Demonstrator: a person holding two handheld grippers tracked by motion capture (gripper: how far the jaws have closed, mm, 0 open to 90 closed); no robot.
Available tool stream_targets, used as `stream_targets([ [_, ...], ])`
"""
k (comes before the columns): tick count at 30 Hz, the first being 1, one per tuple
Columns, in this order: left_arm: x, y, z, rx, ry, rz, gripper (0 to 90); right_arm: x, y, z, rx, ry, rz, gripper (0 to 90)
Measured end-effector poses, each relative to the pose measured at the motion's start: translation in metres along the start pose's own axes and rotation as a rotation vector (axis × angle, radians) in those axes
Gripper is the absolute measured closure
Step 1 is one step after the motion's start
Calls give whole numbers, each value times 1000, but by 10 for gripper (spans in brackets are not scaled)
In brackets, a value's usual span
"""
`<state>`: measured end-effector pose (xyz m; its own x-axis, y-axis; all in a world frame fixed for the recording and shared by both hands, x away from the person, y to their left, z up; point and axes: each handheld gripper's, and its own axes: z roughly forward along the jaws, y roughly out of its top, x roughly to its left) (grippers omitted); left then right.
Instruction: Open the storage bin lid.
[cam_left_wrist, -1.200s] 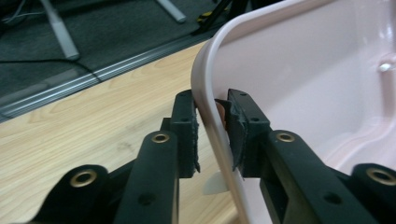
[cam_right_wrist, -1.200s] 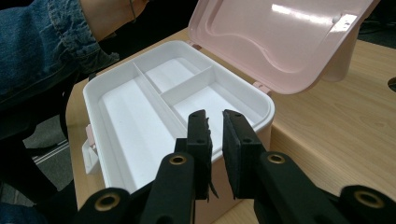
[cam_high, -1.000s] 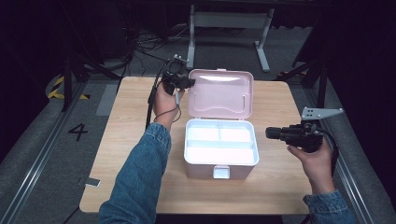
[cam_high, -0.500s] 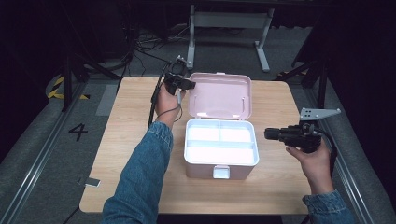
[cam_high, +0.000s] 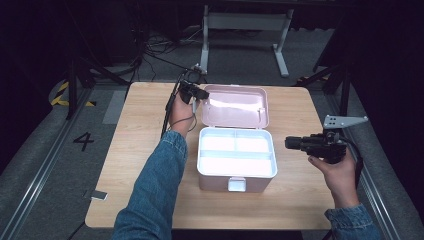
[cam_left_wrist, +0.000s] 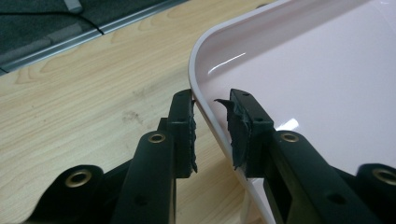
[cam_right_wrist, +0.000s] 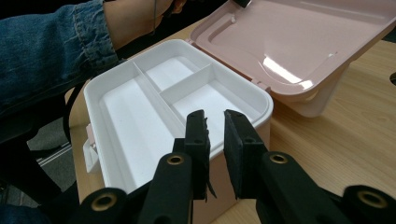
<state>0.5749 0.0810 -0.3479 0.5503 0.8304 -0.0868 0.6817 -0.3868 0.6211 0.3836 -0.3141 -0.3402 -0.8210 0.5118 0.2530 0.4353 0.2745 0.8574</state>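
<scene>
Pink box open on table, my left gripper jaws narrowly straddling lid rim, my right gripper jaws narrow, empty, near box's right side.

lid: cut by frame edge | denim sleeve: hides box's far side, perhaps latch

Bright overhead light on the tabletop — darkness surrounding it.
Glare is streaking across the pink lid and washing out the white tray — near black fingers are blurring softly, their shadows falling faint.
</scene>
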Motion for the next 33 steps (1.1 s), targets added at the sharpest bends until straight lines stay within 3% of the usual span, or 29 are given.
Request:
stream_targets([
  [7,4,-4,10,55,-26,-27,708,1,-1,3,10,3,1,790],
  [20,5,-12,21,110,-45,-14,661,0,-1,2,8,5,5,785],
  [25,8,-14,9,89,-49,-18,600,-1,-1,1,6,8,8,772],
  [33,12,-16,-36,2,-59,3,590,-3,2,7,11,17,8,766],
])
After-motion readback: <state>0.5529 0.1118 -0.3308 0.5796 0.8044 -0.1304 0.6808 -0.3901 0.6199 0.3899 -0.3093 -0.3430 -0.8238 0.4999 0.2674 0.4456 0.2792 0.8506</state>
